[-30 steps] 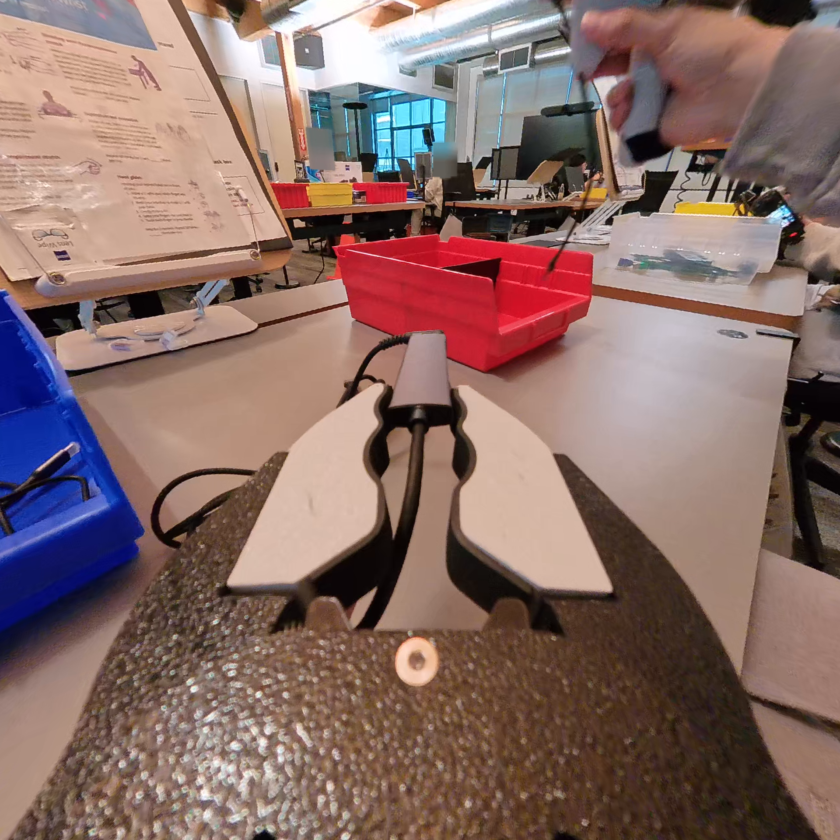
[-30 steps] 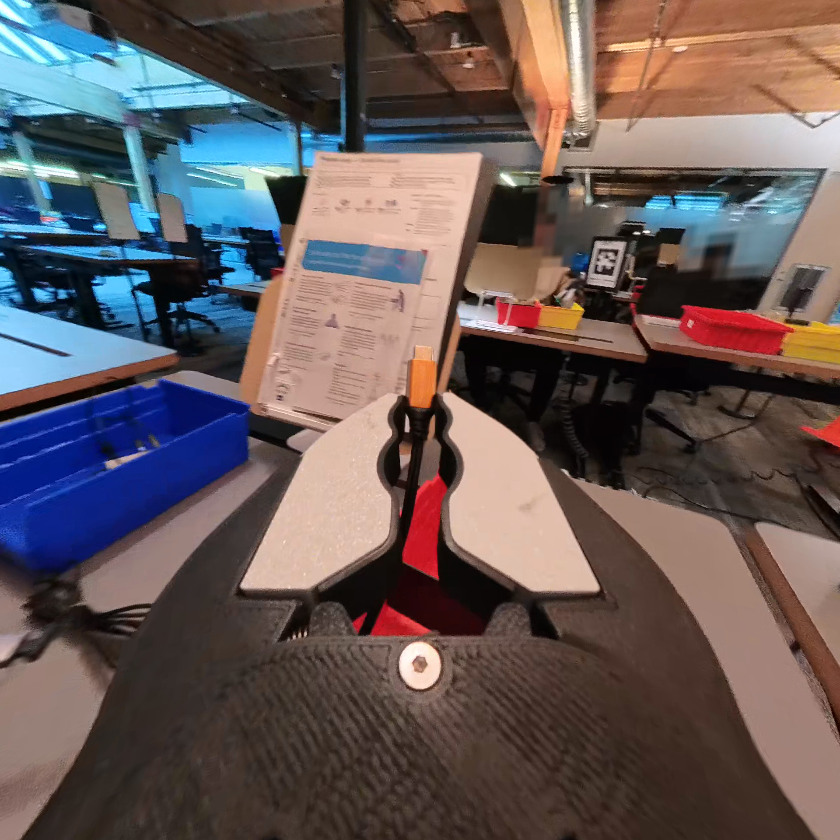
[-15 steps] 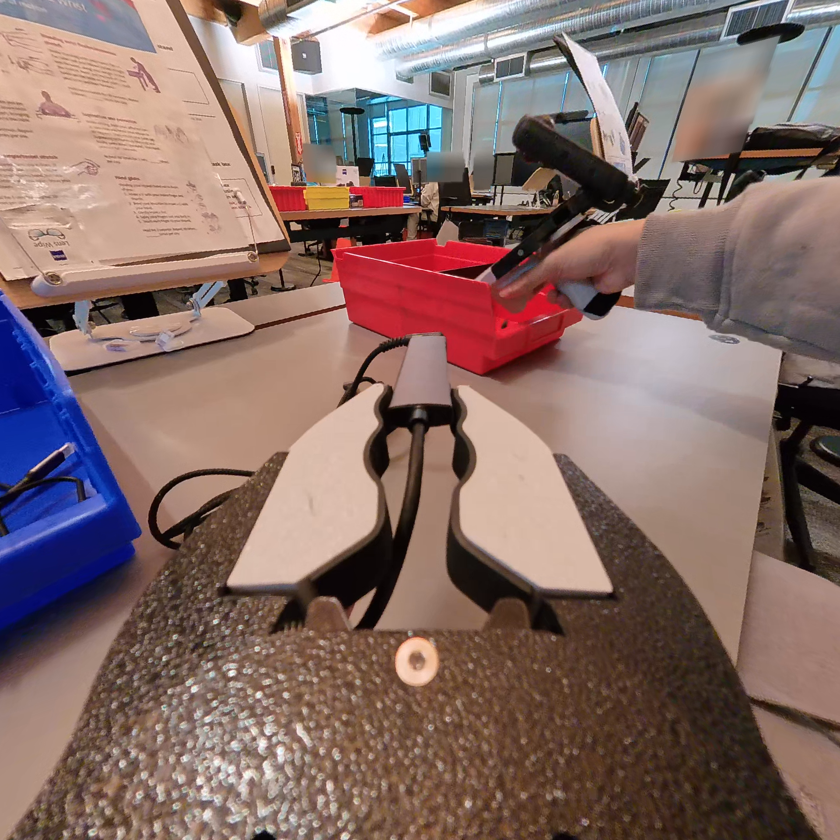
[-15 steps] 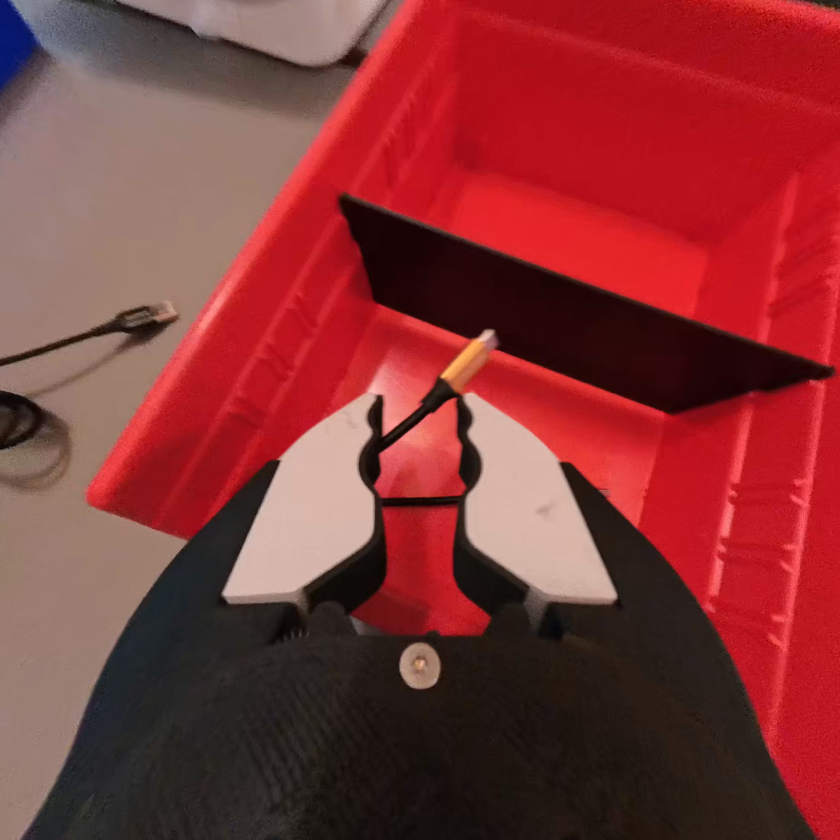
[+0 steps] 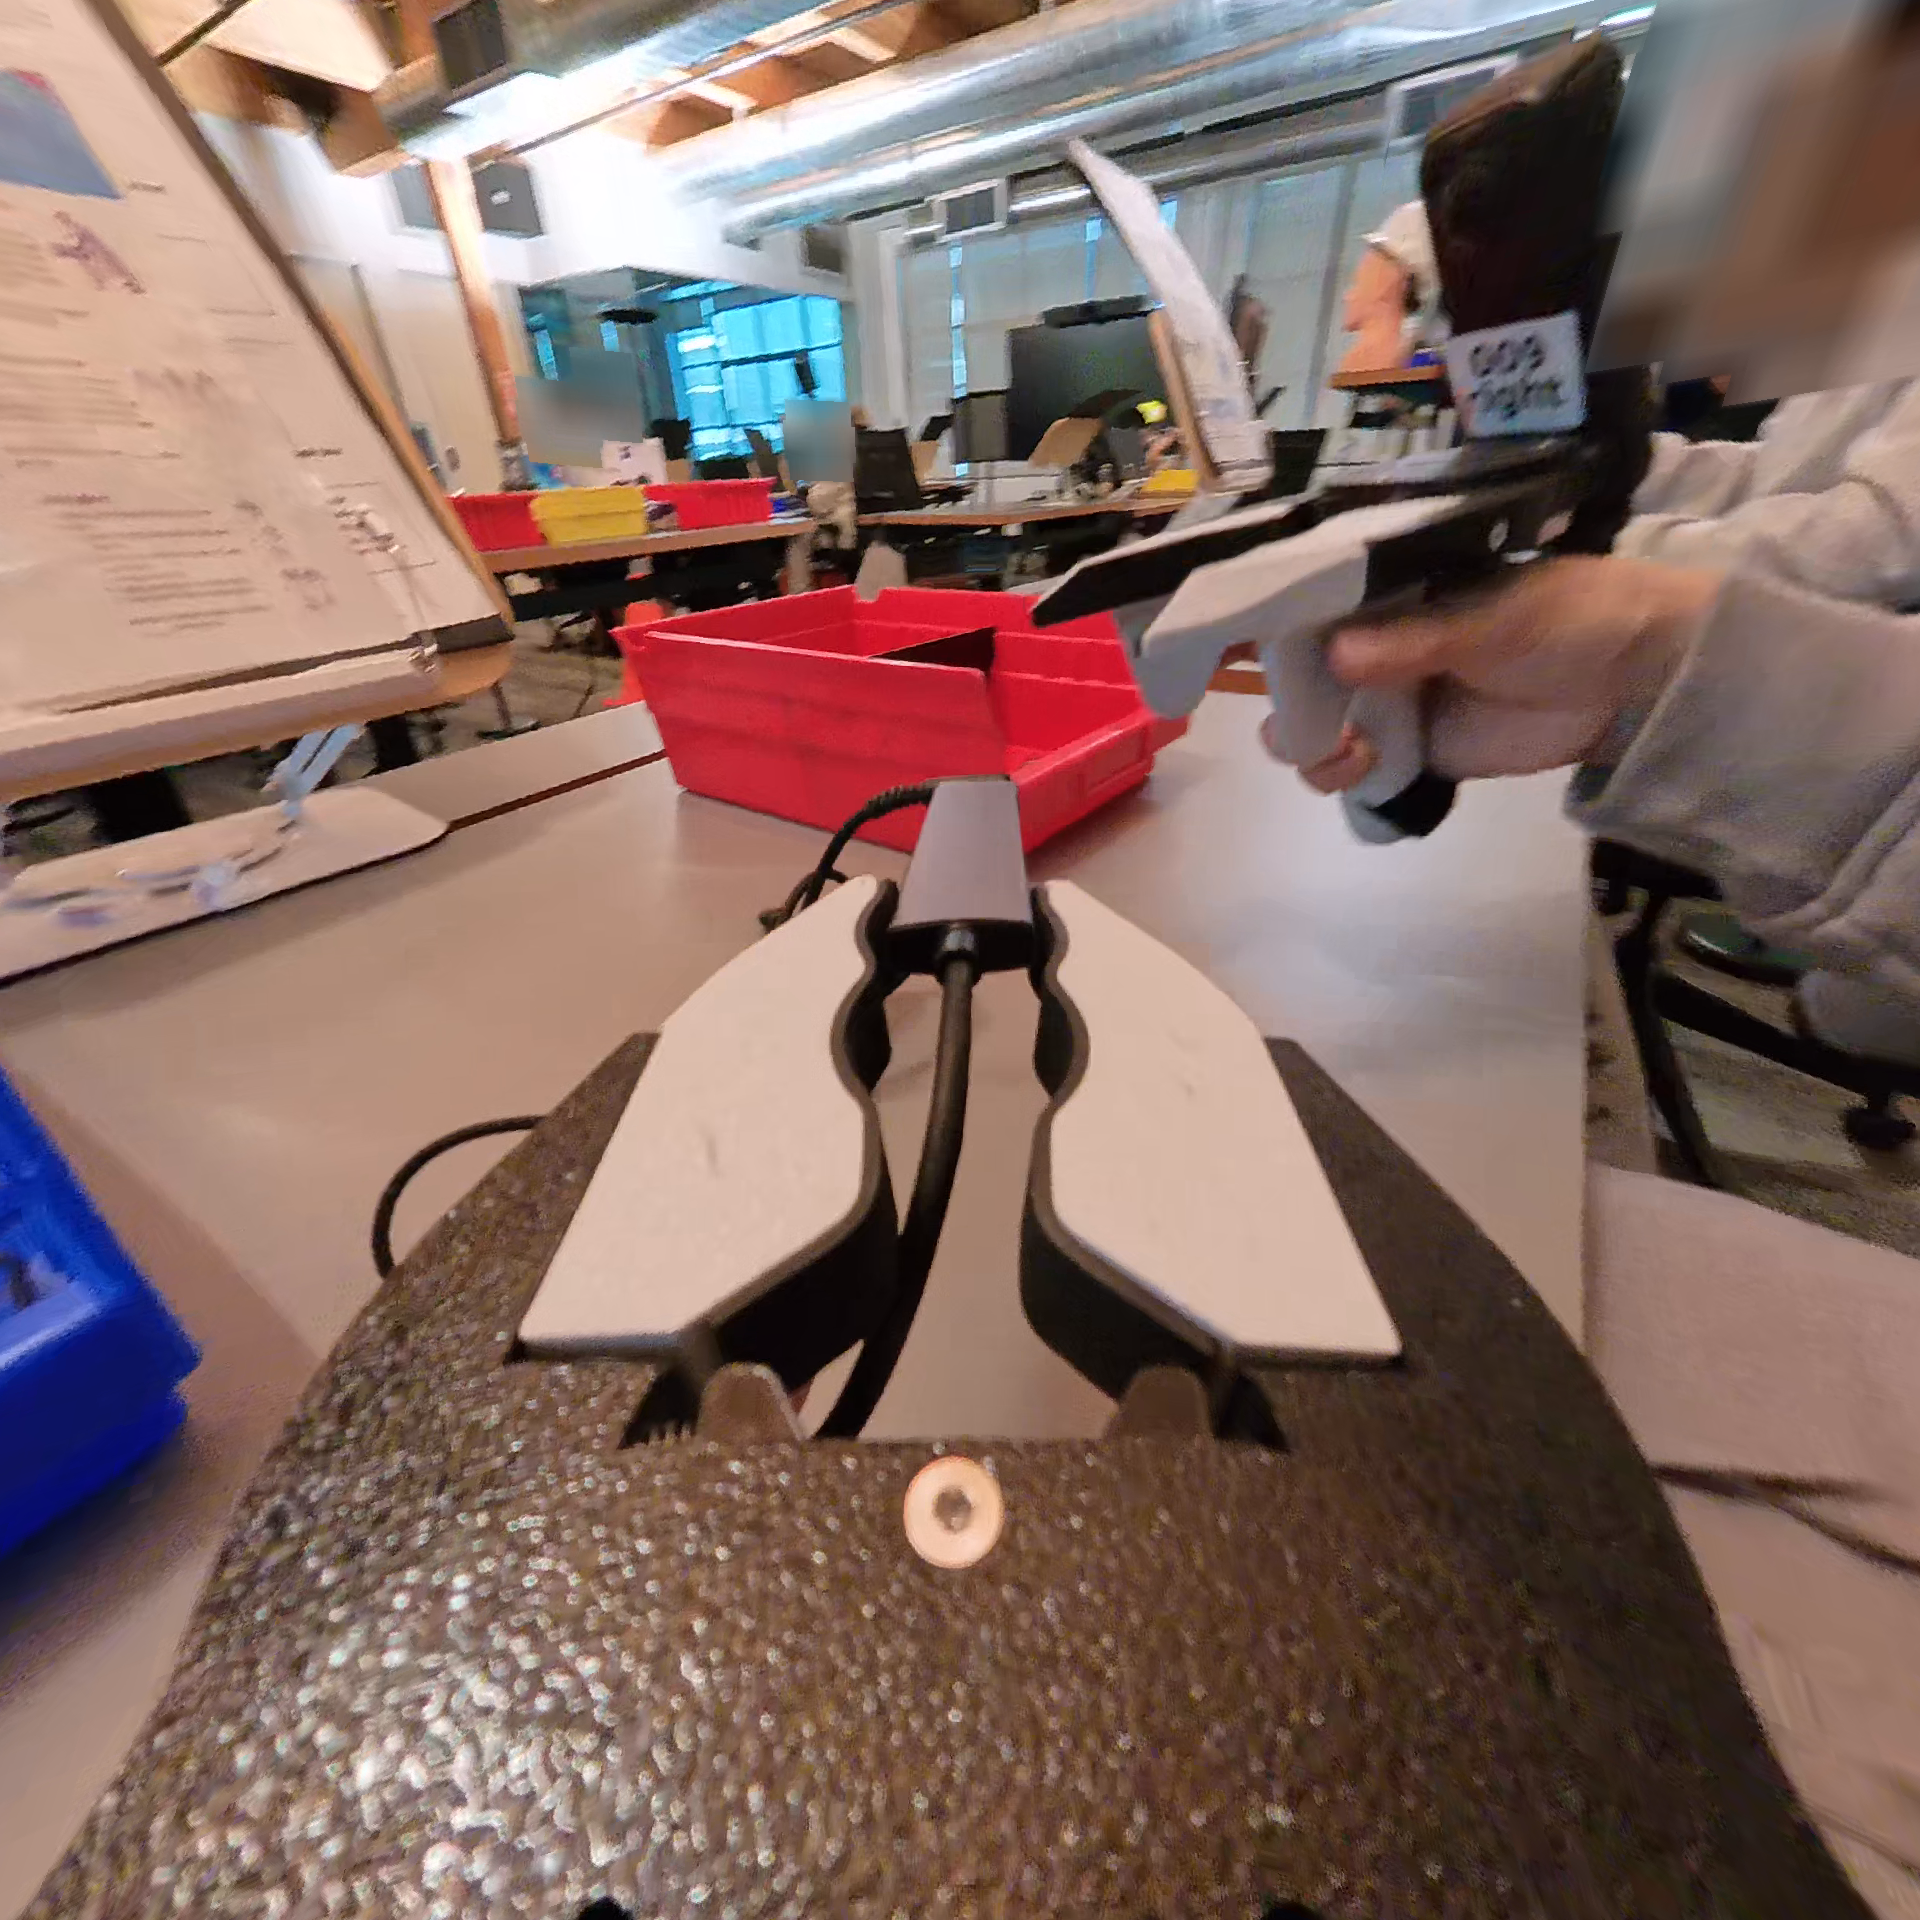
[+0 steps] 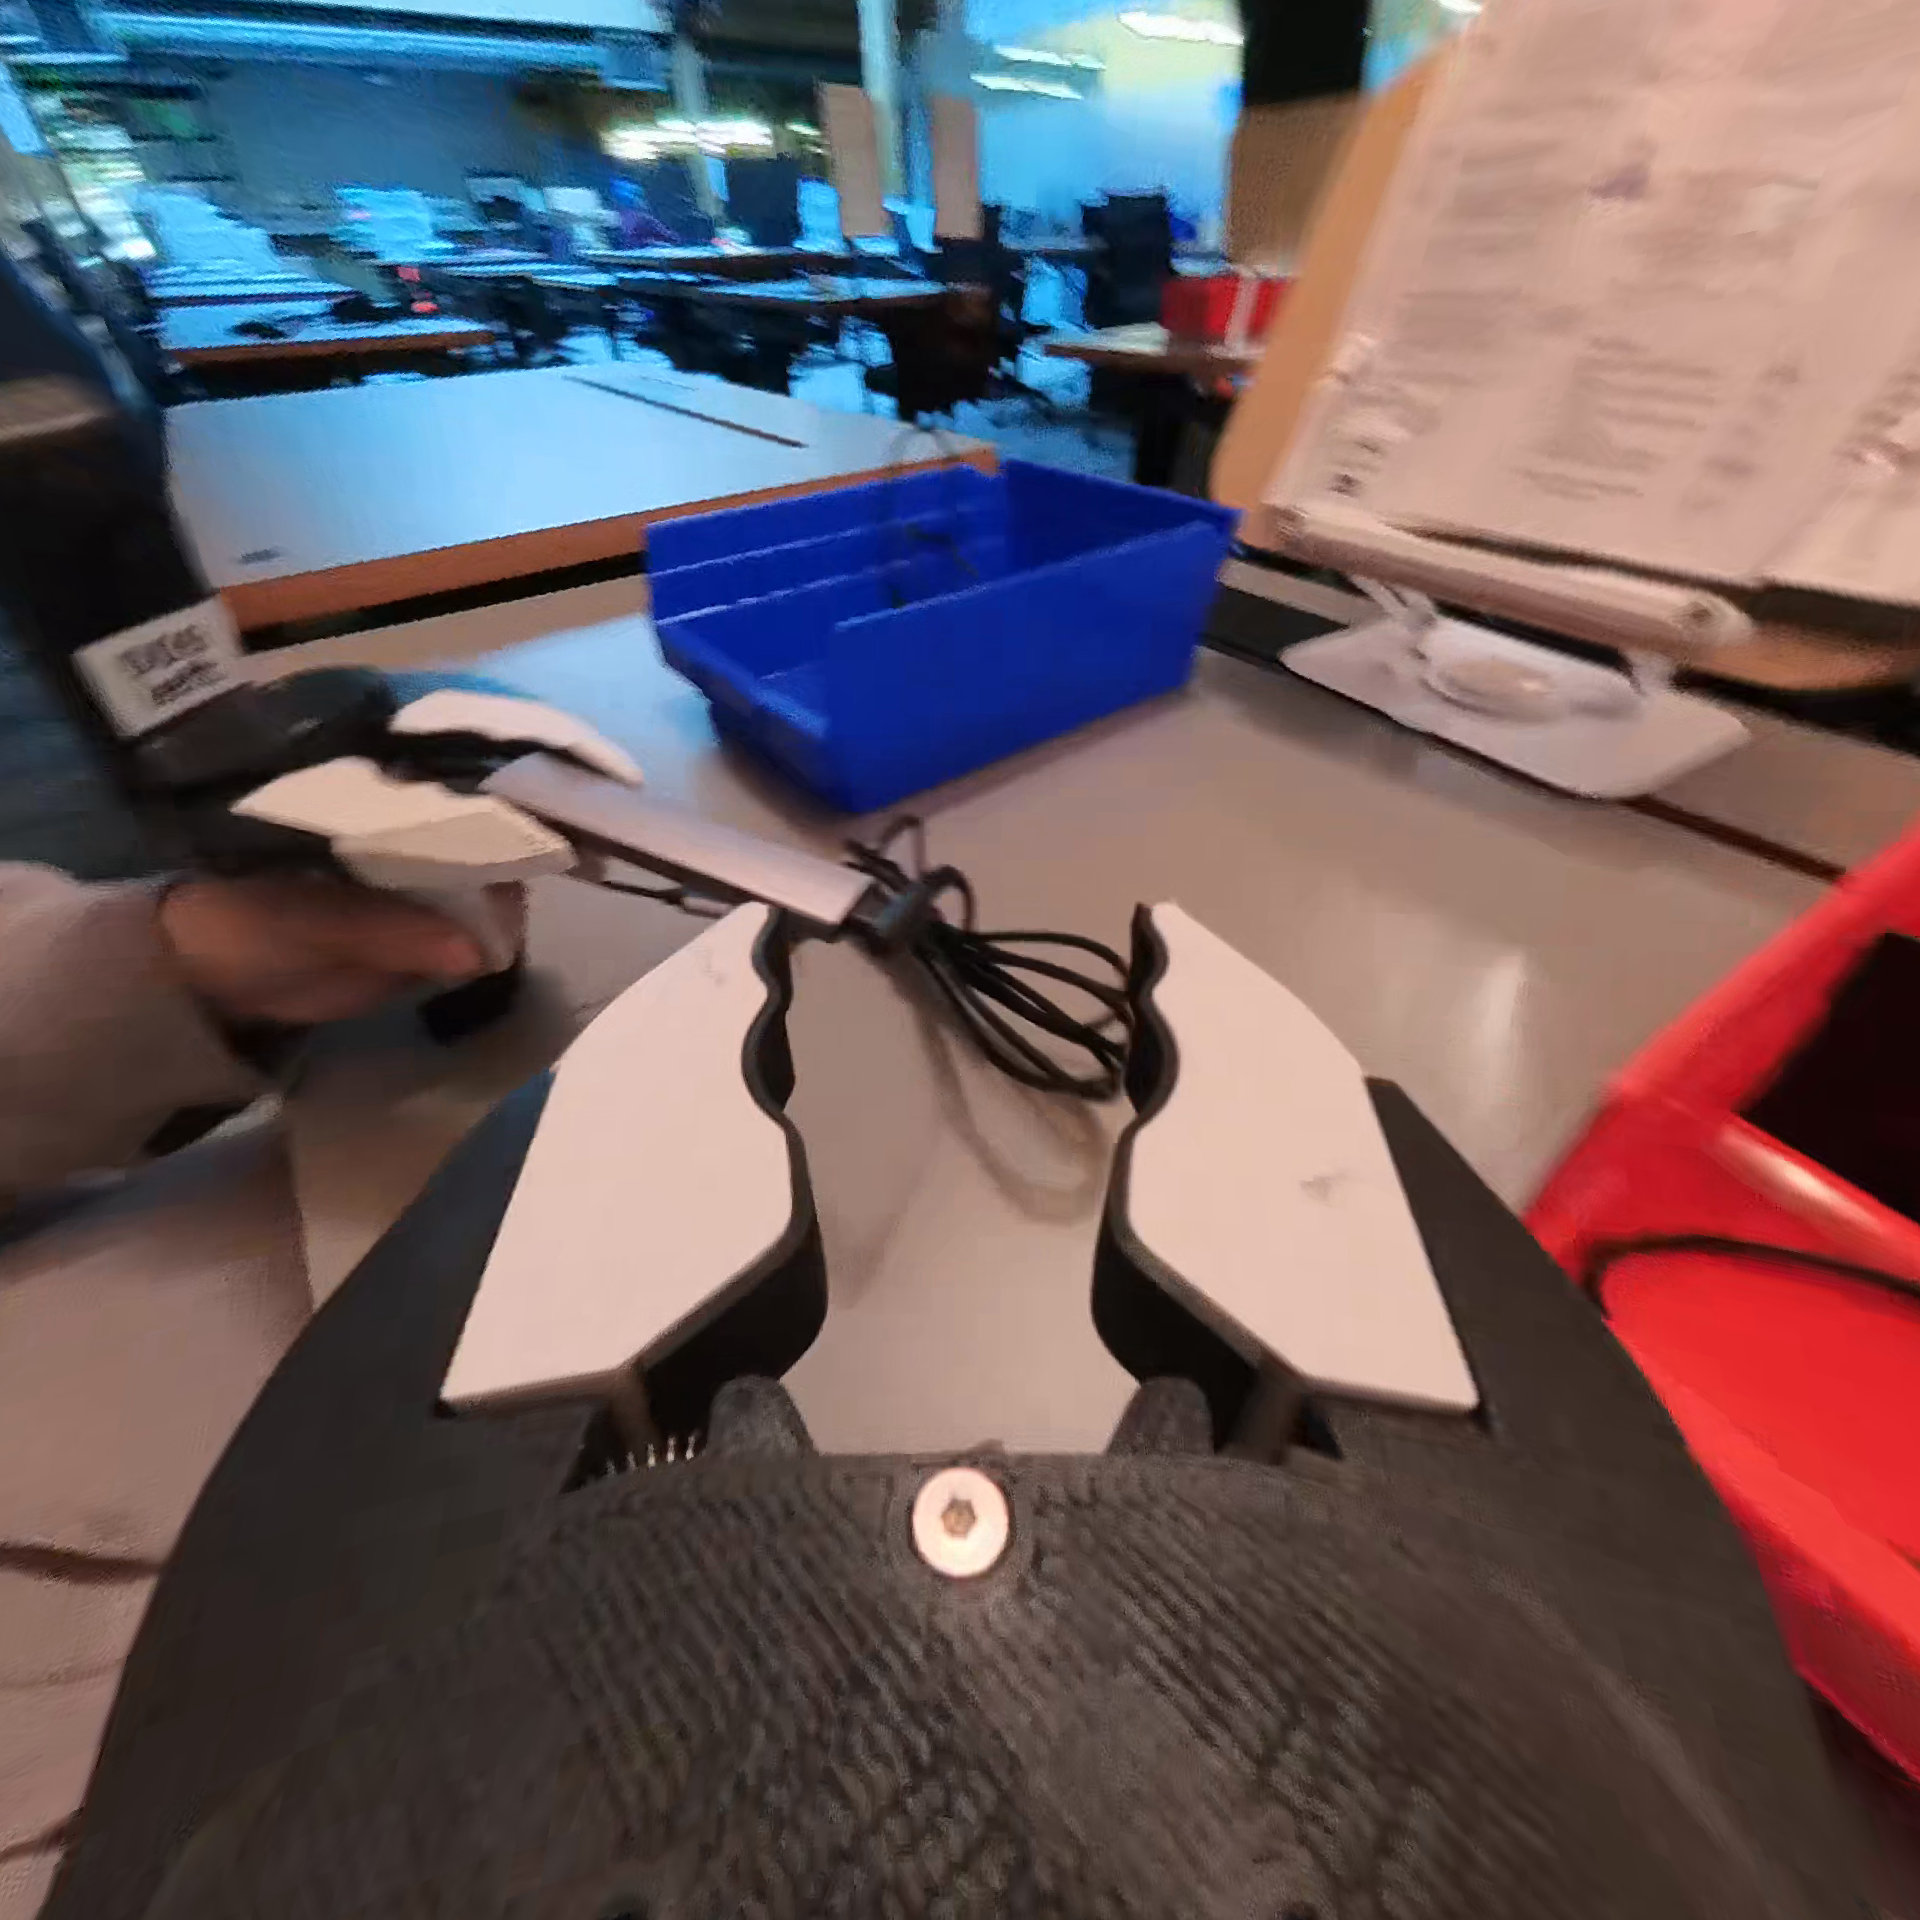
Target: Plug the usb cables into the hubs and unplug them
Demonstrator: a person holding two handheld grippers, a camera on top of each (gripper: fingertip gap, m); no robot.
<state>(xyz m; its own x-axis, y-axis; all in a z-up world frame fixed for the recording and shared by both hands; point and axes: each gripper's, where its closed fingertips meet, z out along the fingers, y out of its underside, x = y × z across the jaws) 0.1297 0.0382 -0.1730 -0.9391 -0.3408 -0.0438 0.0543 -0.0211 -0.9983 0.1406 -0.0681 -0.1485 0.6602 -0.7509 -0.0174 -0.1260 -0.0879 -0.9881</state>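
My left gripper (image 5: 964,902) is shut on a grey USB hub (image 5: 966,847) and holds it just above the table, its own black lead running back between the fingers. The hub also shows in the right wrist view (image 6: 707,847), with a black cable (image 6: 1023,982) plugged in its far end and coiled on the table. My right gripper (image 6: 956,920) is open and empty, aimed at that coil and the hub's end. In the left wrist view the right gripper (image 5: 1132,592) hovers over the near end of the red bin (image 5: 831,701).
The red bin (image 6: 1766,1299) is close on the right of my right gripper, with a thin black cable lying in it. A blue bin (image 6: 935,634) with cables stands behind the hub. A document stand (image 5: 208,416) rises at the back. A person's sleeves are at the frame edges.
My right gripper let go of the orange-tipped cable in the red bin, opened, and swung round toward the hub. My left gripper kept holding the hub.
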